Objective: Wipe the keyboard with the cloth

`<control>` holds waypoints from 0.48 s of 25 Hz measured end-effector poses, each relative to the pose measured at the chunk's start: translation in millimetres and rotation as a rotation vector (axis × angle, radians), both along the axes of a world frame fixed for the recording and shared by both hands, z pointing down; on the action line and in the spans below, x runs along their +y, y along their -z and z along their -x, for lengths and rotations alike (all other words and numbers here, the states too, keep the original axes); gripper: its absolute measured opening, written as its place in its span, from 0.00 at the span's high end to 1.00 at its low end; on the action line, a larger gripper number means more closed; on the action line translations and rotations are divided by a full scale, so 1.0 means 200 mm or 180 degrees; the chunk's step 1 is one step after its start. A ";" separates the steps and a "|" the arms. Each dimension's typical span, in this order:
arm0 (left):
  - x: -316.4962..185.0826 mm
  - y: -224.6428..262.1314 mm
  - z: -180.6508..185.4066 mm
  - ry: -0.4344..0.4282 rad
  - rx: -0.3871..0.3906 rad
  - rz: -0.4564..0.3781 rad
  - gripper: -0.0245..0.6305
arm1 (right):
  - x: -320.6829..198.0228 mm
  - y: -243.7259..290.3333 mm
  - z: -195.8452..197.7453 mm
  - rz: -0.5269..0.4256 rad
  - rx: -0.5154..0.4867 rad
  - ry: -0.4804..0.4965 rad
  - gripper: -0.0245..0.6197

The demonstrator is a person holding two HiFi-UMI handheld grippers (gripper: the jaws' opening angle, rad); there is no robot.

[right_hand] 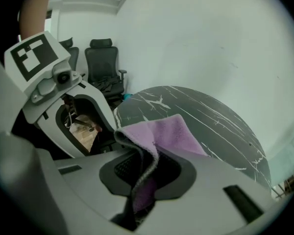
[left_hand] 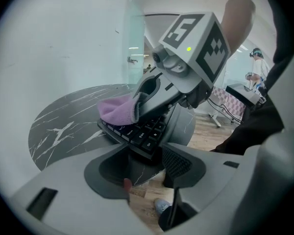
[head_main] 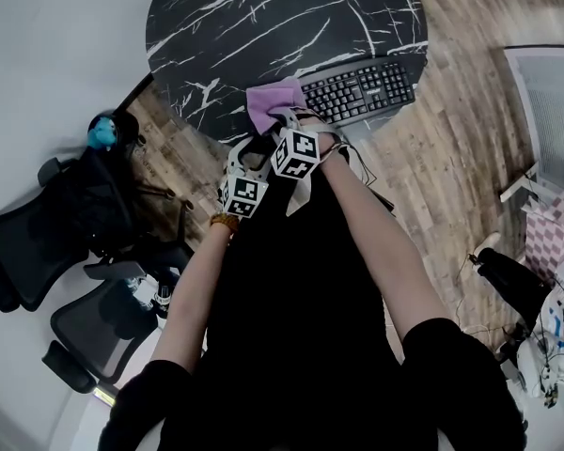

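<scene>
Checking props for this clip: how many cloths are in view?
1: the pink cloth, clamped in the right hand-held gripper, lying against one end of the keyboard. No other shows, though more could be hidden.

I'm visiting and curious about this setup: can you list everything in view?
table: one, black marble with white veins, centre.
keyboard: one, black, on the table's near right edge.
cloth: one, lilac, at the keyboard's left end, pinched by the right gripper.
floor: wood planks, around the table.
office chairs: two, black, on the floor at left.
left gripper: one, grey, jaws open, empty, near the keyboard.
right gripper: one, grey, shut on the cloth.
person's arms: two, bare, holding the grippers.
</scene>
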State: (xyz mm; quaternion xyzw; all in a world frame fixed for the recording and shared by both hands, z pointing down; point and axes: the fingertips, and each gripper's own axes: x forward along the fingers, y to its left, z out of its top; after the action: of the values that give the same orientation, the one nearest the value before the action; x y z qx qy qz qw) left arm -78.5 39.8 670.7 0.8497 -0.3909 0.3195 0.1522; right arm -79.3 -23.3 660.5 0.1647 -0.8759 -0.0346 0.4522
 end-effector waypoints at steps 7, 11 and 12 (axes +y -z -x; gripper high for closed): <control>0.00 0.00 0.00 0.0016 -0.0028 0.0023 0.65 | 0.06 0.04 0.03 0.0042 -0.0137 0.0488 0.87; 0.00 0.00 0.00 0.0000 -0.0054 0.0019 0.65 | -0.10 0.25 -0.11 -0.0186 -0.0762 -0.0234 0.87; 0.00 0.00 0.00 0.0000 -0.0053 0.0014 0.65 | -0.17 0.30 -0.21 -0.0199 -0.0920 -0.0604 0.87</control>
State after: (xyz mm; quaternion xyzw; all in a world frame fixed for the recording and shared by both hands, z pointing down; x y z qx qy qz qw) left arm -78.6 39.7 670.3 0.8466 -0.3914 0.3275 0.1508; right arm -38.1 -57.6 601.1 0.2638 -0.9108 0.0051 0.3175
